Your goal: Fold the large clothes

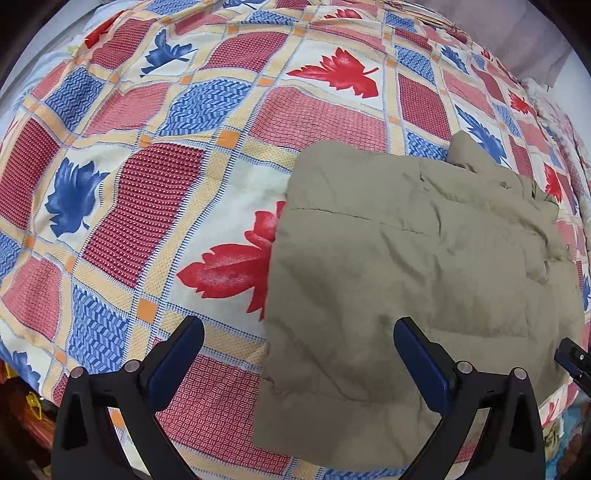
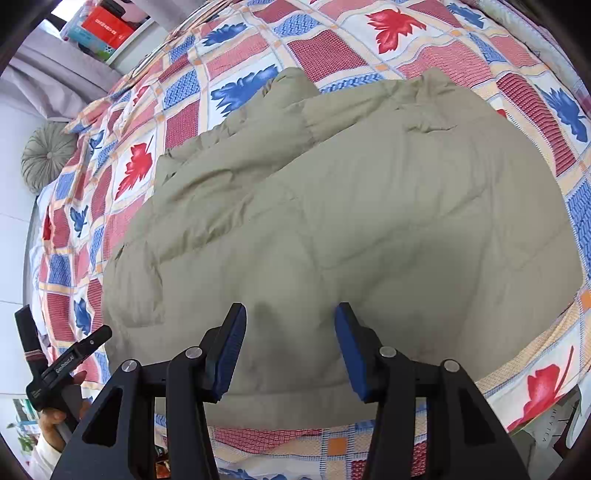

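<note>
Left wrist view: left gripper (image 1: pixel 298 349) spread to its widest, nothing between the pads, pointing steeply down at the near left edge of the khaki padded jacket (image 1: pixel 417 273). Left finger (image 1: pixel 177 354) over bare patterned bedspread (image 1: pixel 155 206), right finger (image 1: pixel 424 358) over the jacket's cloth; the garment's left border running up between the two. No contact visible.

Right wrist view: right gripper (image 2: pixel 290 343) about half open, empty, poised above the jacket's near hem, khaki cloth filling the gap between and well beyond both fingers. Whether the tips brush the cloth: cannot tell.

Jacket spread flat on the bed, already looking partly folded, with a puffy sleeve or collar bunched along the far left side. Likely step: between folds, both tools released and lining up for a fresh grip. Next move probably calls for lowering onto the near hem or corners, pinching through thick quilted layers, then lifting and carrying the edge away from the fingers toward the far side; slippery bulky fabric may slide out of a shallow pinch.

Around: round pleated cushion (image 2: pixel 48 157) far left of the right fingers, a shelf with boxes (image 2: pixel 107 29) beyond, the person's hand (image 2: pixel 55 421) on the other tool's handle at lower left. Nothing lying on the jacket to block a fold.
</note>
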The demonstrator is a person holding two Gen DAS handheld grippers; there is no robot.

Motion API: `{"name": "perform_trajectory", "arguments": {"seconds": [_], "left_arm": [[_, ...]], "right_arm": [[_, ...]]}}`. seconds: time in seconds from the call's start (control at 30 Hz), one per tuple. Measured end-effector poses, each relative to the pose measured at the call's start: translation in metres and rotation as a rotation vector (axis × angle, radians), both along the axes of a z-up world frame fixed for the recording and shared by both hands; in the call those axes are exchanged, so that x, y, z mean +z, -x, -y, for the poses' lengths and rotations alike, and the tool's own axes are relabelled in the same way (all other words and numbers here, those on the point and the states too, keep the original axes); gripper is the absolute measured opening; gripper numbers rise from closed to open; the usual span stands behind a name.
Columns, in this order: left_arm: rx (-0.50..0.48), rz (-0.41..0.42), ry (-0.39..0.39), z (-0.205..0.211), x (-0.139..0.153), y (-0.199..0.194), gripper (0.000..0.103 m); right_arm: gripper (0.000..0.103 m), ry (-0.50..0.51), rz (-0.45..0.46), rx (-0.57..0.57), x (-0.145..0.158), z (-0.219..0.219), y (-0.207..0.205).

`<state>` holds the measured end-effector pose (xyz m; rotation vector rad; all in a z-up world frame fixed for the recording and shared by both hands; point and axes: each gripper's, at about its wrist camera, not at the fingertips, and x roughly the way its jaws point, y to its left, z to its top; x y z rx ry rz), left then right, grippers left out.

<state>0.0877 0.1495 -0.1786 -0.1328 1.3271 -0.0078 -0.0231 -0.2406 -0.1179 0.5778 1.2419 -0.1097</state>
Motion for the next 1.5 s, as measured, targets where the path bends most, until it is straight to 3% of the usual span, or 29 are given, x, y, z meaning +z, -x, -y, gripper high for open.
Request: {"name": "perform_trajectory", "arguments": {"seconds": [0.1, 0.13, 0.2, 0.33, 0.43, 0.73, 1.0, 1.2, 1.37, 1.43, 1.47, 1.5], "left_arm": [[0.012, -0.009, 0.023, -0.012, -0.004, 0.002, 0.103], [0.010, -0.016, 0.048, -0.017, -0.006, 0.002, 0.103], [0.012, -0.026, 0.091, -0.022, -0.008, 0.003, 0.103], [0.008, -0.054, 0.207, -0.035, -0.018, 0.004, 0.103], [0.022, -0.080, 0.285, -0.047, -0.029, 0.001, 0.103], [-0.018, -0.199, 0.704, -0.053, -0.070, -0.016, 0.103], [-0.162, -0.249, 0.742, -0.014, -0.085, -0.049, 0.103], [-0.252, -0.287, 0.824, 0.021, -0.086, -0.067, 0.103], [-0.308, -0.310, 0.803, 0.038, -0.089, -0.069, 0.102], [-0.302, -0.312, 0.799, 0.035, -0.088, -0.069, 0.075], [-0.307, -0.317, 0.806, 0.034, -0.087, -0.070, 0.054], [-0.305, -0.313, 0.826, 0.031, -0.085, -0.067, 0.043]], "right_arm": [[0.063, -0.017, -0.005, 0.009, -0.003, -0.008, 0.000], [0.065, -0.021, -0.005, 0.012, -0.004, -0.011, 0.000], [0.081, -0.038, -0.002, 0.026, -0.005, -0.017, 0.000], [0.085, -0.048, -0.005, 0.059, -0.008, -0.030, 0.000], [0.101, -0.058, -0.004, 0.088, -0.010, -0.039, -0.001], [0.103, -0.059, -0.037, 0.131, -0.022, -0.048, -0.003], [0.103, -0.053, -0.053, 0.149, -0.027, -0.049, -0.005], [0.103, -0.050, -0.063, 0.149, -0.030, -0.052, -0.005], [0.103, -0.054, -0.074, 0.152, -0.032, -0.054, -0.006], [0.103, -0.061, -0.078, 0.154, -0.032, -0.054, -0.007], [0.103, -0.068, -0.082, 0.156, -0.031, -0.054, -0.008], [0.103, -0.080, -0.084, 0.159, -0.030, -0.053, -0.009]]}}
